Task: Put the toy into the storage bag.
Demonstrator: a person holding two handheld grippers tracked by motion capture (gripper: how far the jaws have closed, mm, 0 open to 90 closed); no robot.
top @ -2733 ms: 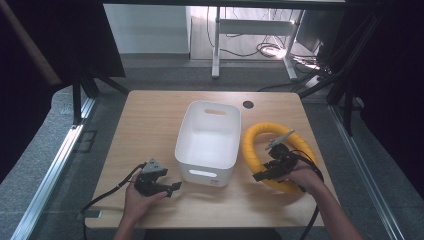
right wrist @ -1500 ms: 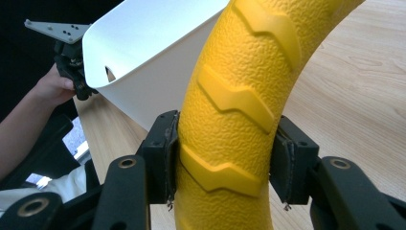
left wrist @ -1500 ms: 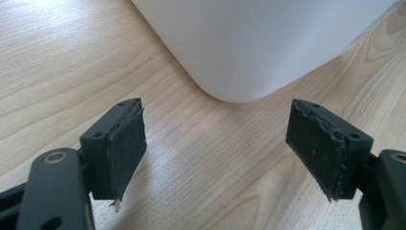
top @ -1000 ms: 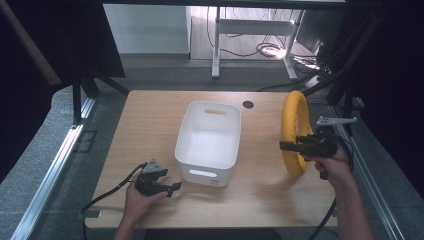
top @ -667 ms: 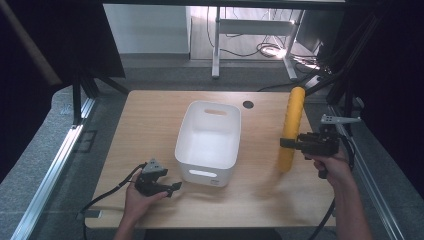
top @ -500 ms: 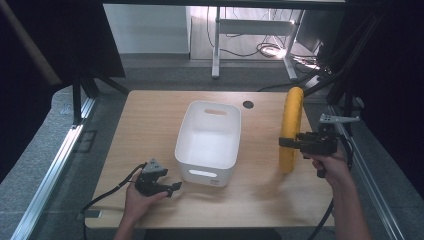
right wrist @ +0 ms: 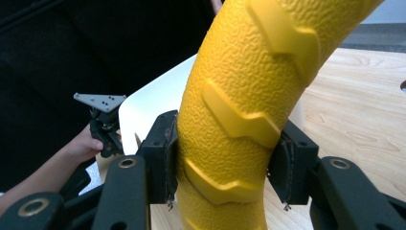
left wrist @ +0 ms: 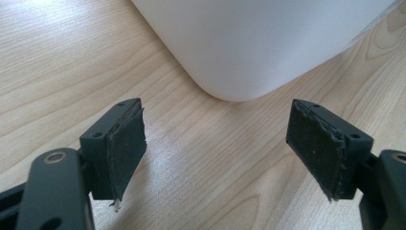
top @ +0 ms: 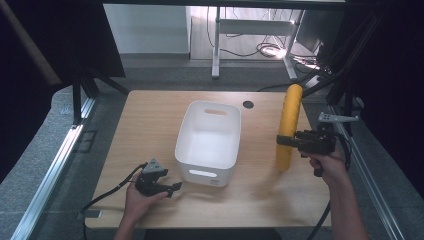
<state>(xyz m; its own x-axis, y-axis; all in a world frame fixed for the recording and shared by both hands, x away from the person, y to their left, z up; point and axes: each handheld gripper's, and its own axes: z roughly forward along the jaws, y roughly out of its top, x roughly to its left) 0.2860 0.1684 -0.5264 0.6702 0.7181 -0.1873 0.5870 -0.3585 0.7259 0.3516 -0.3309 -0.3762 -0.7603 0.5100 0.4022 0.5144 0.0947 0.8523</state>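
The wooden desk (top: 150, 130) carries a white bin (top: 209, 141) at its middle, and to the right of the bin a yellow ring (top: 288, 125) stands on edge above the desk's right side, lifted clear of the wood. The right gripper (top: 286, 141) has its jaws clamped tight on the ring's ridged rim, one pad on each face. The left gripper (top: 172, 188) rests low by the bin's near left corner, jaws wide apart with nothing but bare desk between them.
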